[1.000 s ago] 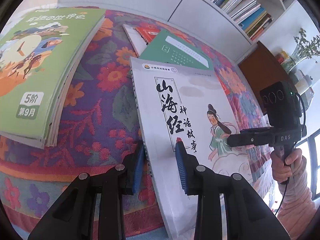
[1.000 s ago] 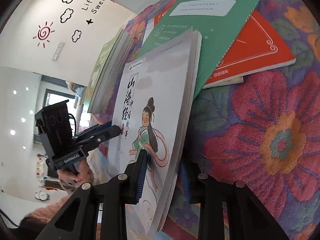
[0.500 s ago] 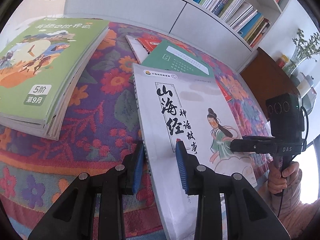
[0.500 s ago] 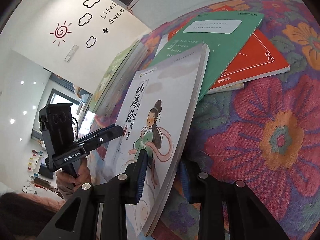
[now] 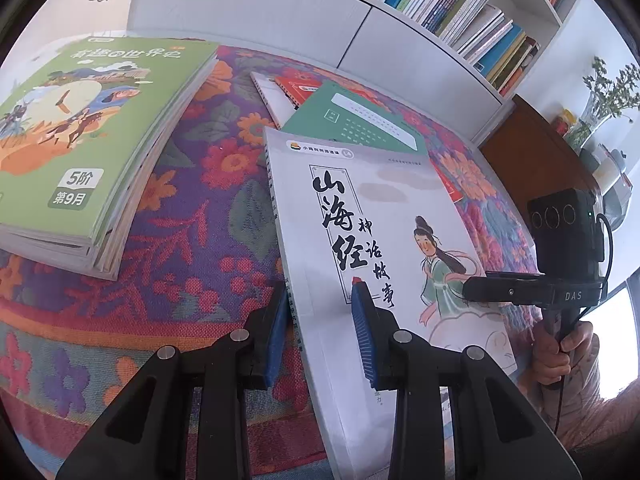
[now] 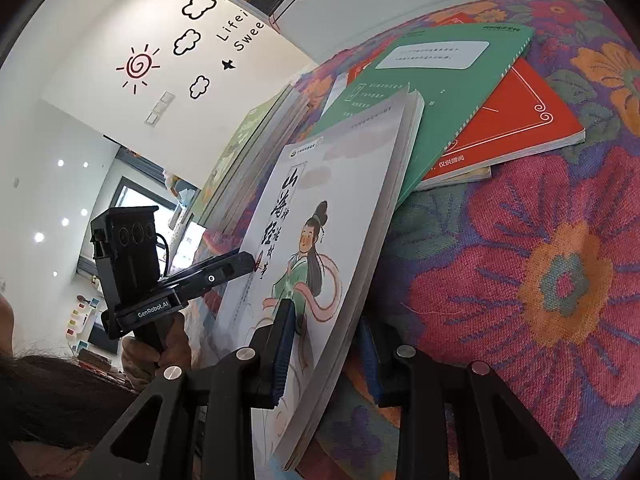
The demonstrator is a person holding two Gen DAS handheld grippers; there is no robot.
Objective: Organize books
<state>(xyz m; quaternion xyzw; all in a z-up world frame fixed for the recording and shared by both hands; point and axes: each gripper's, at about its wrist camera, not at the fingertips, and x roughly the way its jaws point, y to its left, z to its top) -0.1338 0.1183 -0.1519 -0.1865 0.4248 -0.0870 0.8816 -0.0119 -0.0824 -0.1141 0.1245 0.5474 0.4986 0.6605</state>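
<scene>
While you hold the white storybook (image 5: 384, 216) lifted at a tilt above the floral-cloth desk (image 5: 208, 240), both tools are clamped on it. Your left hand-held gripper (image 5: 320, 320) pinches the spine edge: one blue pad (image 5: 276, 340) sits beneath the cover, the other on top beside the black title characters. Your right hand-held gripper (image 6: 326, 344) pinches the opposite, page-edge side, with one pad on the cover illustration and the other behind the page block. In the left view, your right hand (image 5: 560, 344) grips its tool's handle at the right of frame.

Behind the storybook lies a loose overlapping pile, a green booklet (image 6: 440, 84) on top of a red book (image 6: 516, 124), toward the desk's far edge. A stack topped by a green-covered book (image 5: 92, 120) rests near the desk's left edge, well apart from the storybook. A white bookshelf (image 5: 460, 8) full of books runs along the wall beyond the far edge.
</scene>
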